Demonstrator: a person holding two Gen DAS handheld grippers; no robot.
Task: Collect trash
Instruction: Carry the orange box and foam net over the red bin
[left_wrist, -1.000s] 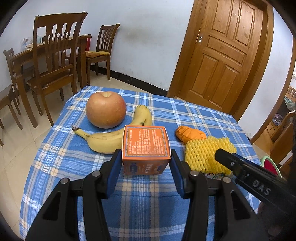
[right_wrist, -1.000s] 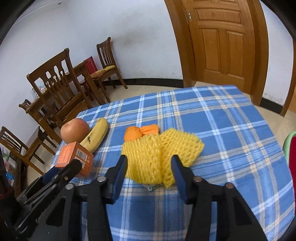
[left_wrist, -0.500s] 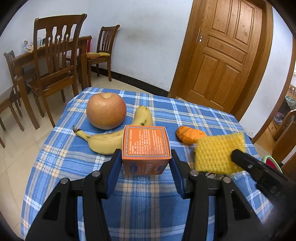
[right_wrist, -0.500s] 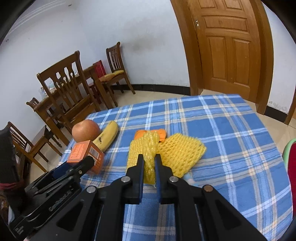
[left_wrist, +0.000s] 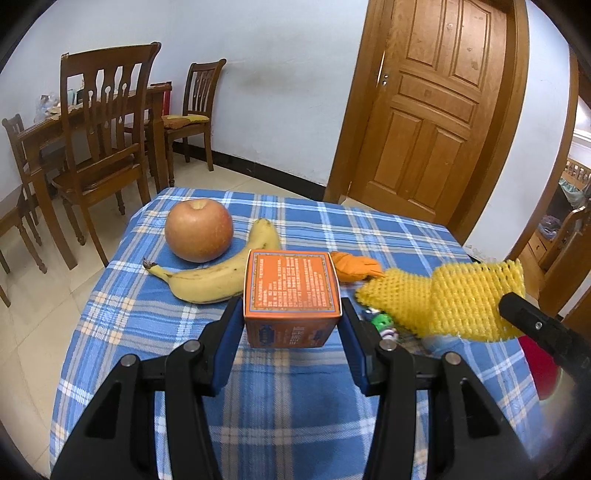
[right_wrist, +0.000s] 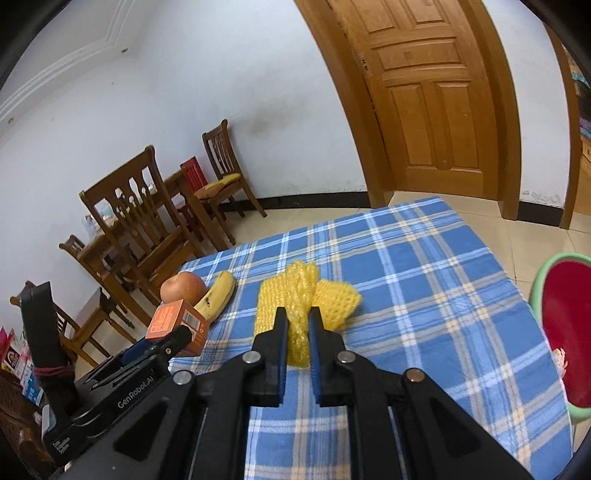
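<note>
Right jaws, apart a second ago, are now clamped on the net (right_wrist: 295, 314), lifted for binning; left jaws remain clamped on the box (left_wrist: 291, 295).

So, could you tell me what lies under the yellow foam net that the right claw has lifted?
Under the raised yellow foam net, small crumpled wrappers lie on the checked tablecloth; the net hides anything farther right.

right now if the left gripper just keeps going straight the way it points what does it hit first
The left gripper is already shut on the orange box, so the box leads. Pushed straight ahead, it would most likely meet the banana lying just behind it; the gap between them is hard to judge.
</note>
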